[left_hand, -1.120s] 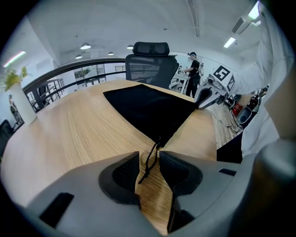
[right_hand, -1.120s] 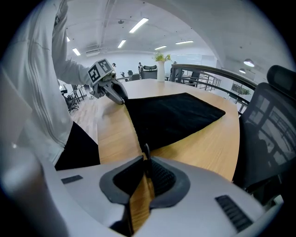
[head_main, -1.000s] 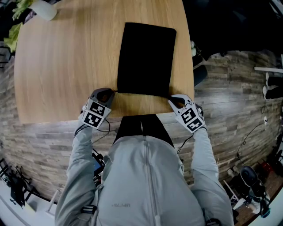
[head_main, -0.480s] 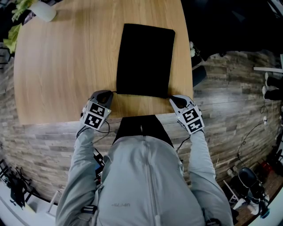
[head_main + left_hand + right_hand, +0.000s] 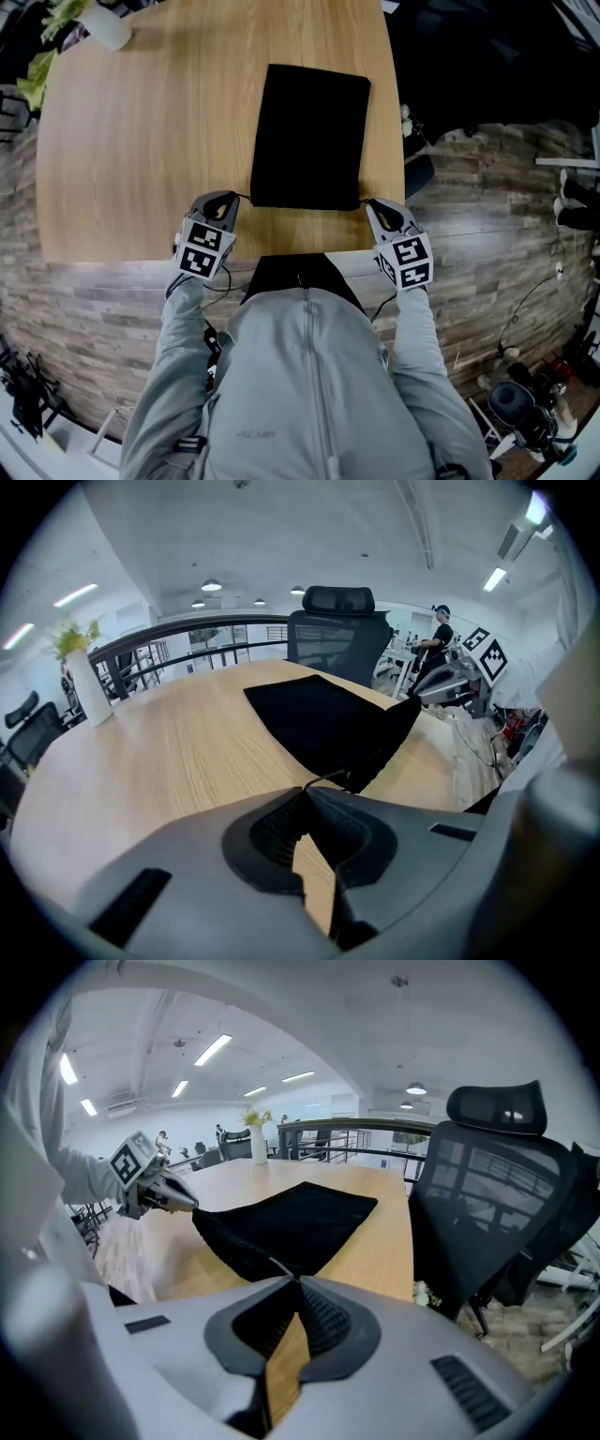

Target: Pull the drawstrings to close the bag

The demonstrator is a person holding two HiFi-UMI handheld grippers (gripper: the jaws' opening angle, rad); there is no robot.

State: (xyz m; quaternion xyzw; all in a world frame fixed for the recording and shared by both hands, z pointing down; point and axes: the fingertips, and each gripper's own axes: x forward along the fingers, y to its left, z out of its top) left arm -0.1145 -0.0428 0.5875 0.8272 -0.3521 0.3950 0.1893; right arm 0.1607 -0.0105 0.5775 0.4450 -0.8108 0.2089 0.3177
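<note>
A flat black drawstring bag [image 5: 309, 136] lies on the wooden table [image 5: 150, 141], its mouth toward me. My left gripper [image 5: 229, 199] is at the bag's near left corner, shut on a thin black drawstring [image 5: 330, 777] that runs from its closed jaws to the bag [image 5: 319, 719]. My right gripper [image 5: 371, 205] is at the near right corner, shut on the other drawstring [image 5: 277, 1265]. In both gripper views the bag's [image 5: 291, 1218] mouth edge is raised off the table between the two grippers.
A white vase [image 5: 105, 26] with a plant stands at the table's far left corner. A black office chair [image 5: 506, 1194] sits just past the table's right edge. The table's near edge runs right under both grippers. A person [image 5: 437, 635] stands far off.
Both grippers have stayed at the bag's near corners. The right one has shifted slightly forward, and the bag's near edge sits a little closer to the grippers.
</note>
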